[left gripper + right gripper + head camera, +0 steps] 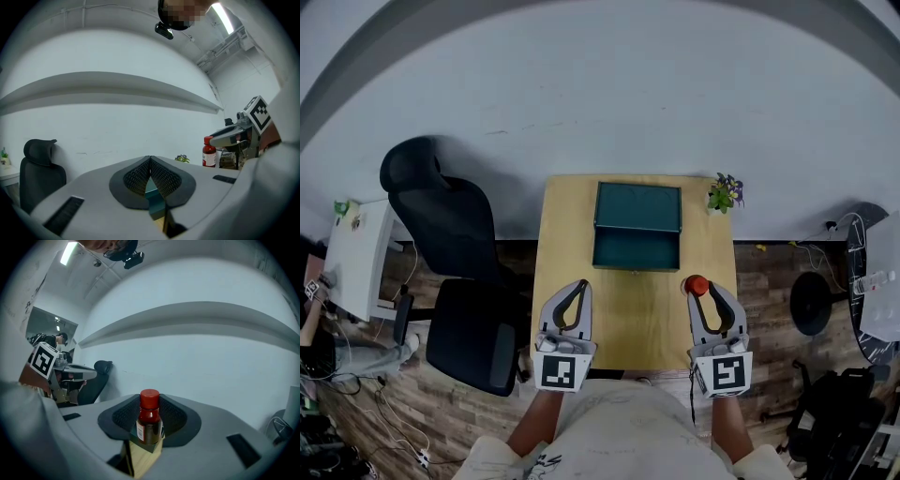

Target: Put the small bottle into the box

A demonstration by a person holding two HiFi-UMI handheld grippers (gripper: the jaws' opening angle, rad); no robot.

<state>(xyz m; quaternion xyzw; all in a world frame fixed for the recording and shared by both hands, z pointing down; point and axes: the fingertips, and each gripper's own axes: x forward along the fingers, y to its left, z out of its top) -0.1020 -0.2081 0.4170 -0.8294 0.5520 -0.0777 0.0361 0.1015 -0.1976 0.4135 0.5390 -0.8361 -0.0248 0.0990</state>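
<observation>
Wooden table (pixel 628 319) holds the box (pixel 637 225) at its far edge. Near its right edge the right gripper (pixel 150 411) pinches the small bottle (pixel 149 423). The left gripper (pixel 150 164) is closed and empty. Held only at the jaw tips, the bottle could slip and fall short.

The left gripper (pixel 578 287) and right gripper (pixel 705 291) are held level, well apart, over the table's (pixel 637 314) near edge. The left jaws are pressed together, empty; the right jaws are clamped on the small bottle (pixel 149 420).
</observation>
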